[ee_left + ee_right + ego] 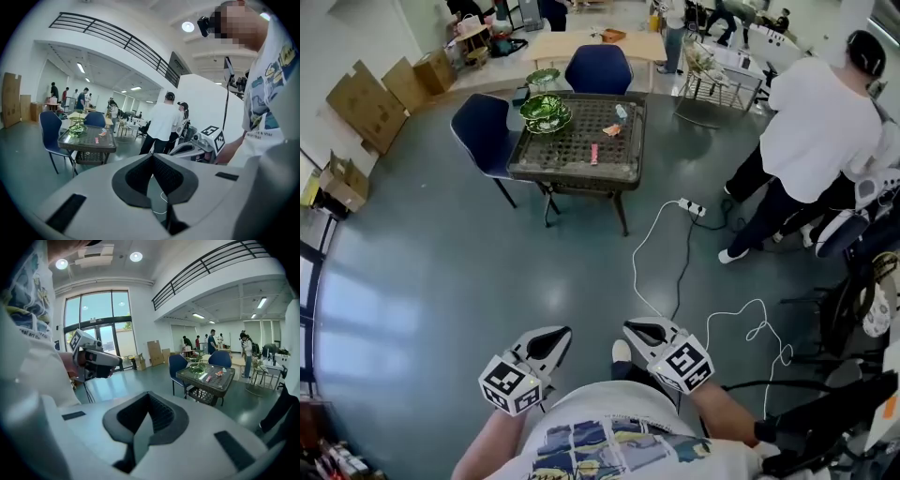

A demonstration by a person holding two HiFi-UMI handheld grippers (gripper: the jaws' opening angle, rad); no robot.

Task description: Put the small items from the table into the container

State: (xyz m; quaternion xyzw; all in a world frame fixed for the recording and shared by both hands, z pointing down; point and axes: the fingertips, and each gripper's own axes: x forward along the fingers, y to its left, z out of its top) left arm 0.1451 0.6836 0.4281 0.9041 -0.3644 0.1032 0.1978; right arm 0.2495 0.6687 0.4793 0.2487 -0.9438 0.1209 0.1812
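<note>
Claws: my left claw (556,337) and my right claw (638,330) are both pinched shut on nothing, side by side and low at my waist.
Task's things: a pink stick packet (593,154), an orange-red scrap (611,130) and a pale little piece (622,111) lie on the lattice-top table (567,169), well ahead of both claws.
Container: the green bowl (546,113) sits at the table's far-left corner, left of the items. I cannot tell from here what it holds.
Risk, floor: a white cable (675,272) and power strip (691,207) lie between my claws and the table, and a careless step could snag them.
Risk, grip: the packet lies flat, so a claw might shove it off the table.
Risk, bowl: it stands near the edge, and a knock from a claw might tip it off.
</note>
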